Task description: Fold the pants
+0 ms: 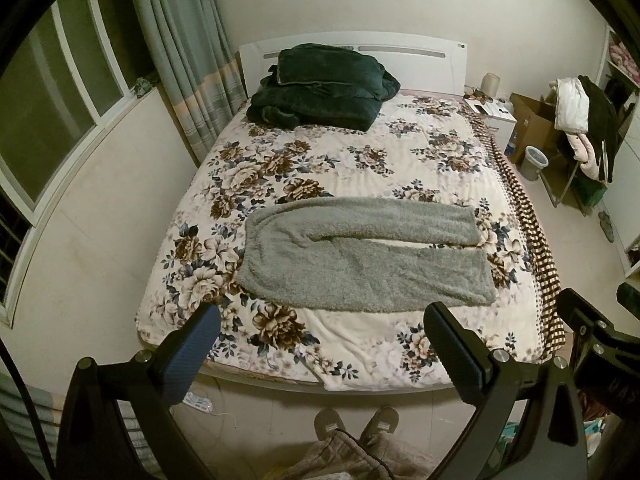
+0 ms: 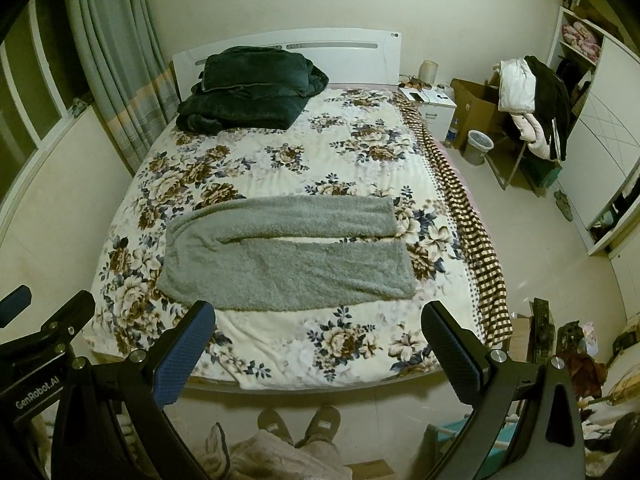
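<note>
Grey fleece pants (image 1: 360, 256) (image 2: 288, 256) lie flat across the near half of the bed, waistband to the left, both legs running right, side by side with a thin gap between them. My left gripper (image 1: 322, 320) hangs open above the bed's foot, well short of the pants, nothing between its fingers. My right gripper (image 2: 320, 318) is also open and empty, held at about the same height just before the pants' near edge. The other gripper's body shows at the right edge of the left view and the left edge of the right view.
The bed carries a floral blanket (image 1: 360, 152) (image 2: 320, 152) with a dark green folded quilt (image 1: 320, 88) (image 2: 248, 88) at the headboard. A checked sheet (image 2: 472, 220) hangs off the right side. A person's slippers (image 1: 356, 424) stand at the bed's foot. Bin, box and clothes rack stand at right.
</note>
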A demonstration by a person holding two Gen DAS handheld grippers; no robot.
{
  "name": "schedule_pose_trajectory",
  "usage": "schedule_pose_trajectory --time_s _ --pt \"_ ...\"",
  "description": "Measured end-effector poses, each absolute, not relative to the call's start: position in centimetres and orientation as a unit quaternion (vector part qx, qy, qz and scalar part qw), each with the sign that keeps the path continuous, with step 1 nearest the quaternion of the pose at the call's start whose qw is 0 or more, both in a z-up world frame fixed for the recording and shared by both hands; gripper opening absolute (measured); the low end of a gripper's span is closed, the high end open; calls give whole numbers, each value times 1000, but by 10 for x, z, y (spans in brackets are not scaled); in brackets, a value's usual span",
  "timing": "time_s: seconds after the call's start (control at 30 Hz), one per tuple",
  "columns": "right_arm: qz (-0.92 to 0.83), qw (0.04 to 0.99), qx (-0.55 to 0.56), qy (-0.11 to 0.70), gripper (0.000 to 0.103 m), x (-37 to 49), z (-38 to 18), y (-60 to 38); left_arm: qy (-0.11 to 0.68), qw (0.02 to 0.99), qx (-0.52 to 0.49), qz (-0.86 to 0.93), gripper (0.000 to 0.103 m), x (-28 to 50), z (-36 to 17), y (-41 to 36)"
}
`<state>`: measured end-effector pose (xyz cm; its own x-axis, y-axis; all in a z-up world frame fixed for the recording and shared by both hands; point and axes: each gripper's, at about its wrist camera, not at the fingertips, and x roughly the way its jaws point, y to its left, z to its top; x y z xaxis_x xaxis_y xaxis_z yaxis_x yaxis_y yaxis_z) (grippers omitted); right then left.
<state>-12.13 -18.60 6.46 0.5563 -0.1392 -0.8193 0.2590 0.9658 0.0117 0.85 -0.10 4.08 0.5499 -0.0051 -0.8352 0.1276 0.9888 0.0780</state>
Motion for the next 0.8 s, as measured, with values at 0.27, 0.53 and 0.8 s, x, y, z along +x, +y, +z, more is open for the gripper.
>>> schedule_pose_trajectory --time_s 0.27,0.53,0.8 --pt "-112 880 69 457 103 -118 78 -185 472 878 65 -38 103 7 39 0" --pt "-114 880 73 454 103 -102 94 -196 460 885 65 -26 103 31 42 -10" --pt "-113 881 81 452 103 -38 40 -231 448 892 65 10 103 88 -8 -39"
